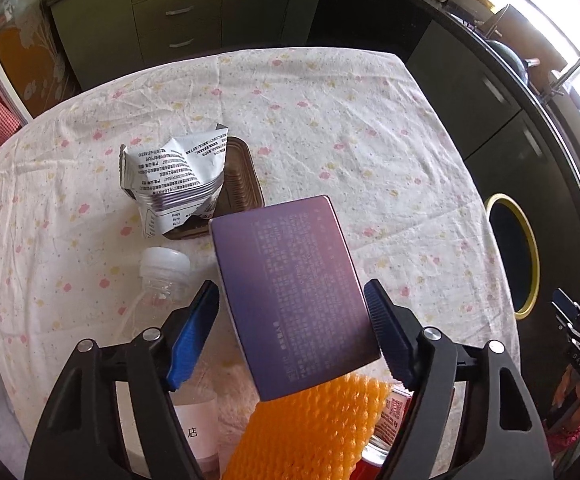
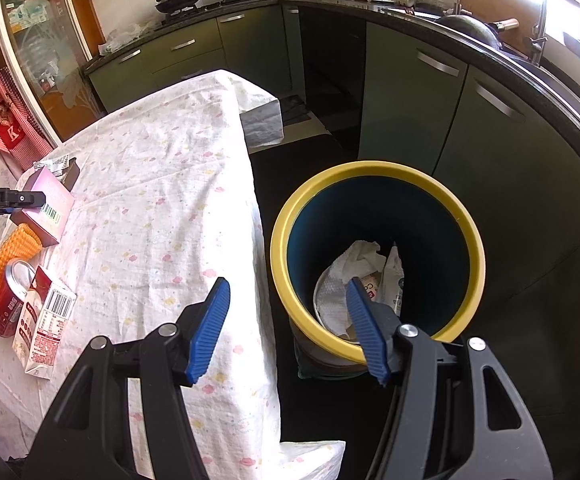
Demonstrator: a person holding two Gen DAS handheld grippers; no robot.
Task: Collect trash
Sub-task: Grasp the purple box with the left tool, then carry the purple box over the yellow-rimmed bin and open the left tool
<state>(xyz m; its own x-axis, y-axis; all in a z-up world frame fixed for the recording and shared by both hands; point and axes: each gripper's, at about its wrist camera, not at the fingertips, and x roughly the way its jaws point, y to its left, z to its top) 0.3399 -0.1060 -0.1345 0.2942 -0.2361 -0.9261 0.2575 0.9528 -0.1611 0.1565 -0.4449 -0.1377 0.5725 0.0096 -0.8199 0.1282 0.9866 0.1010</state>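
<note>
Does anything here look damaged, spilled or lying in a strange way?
Nothing is spilled. The white snack wrapper is crumpled and torn open, leaning on the brown tray. The clear bottle lies on its side. The purple box sits tilted between the left gripper fingers, above the orange foam net.

Two grippers: left gripper (image 1: 292,322), right gripper (image 2: 286,326). One purple box (image 1: 296,292). One crumpled snack wrapper (image 1: 178,174). One brown plastic tray (image 1: 238,184). One clear plastic bottle (image 1: 162,280). One orange foam net (image 1: 310,432). One red drink can (image 2: 8,300). One small drink carton (image 2: 44,322). One yellow-rimmed trash bin (image 2: 290,216). One floral tablecloth (image 1: 370,128).
</note>
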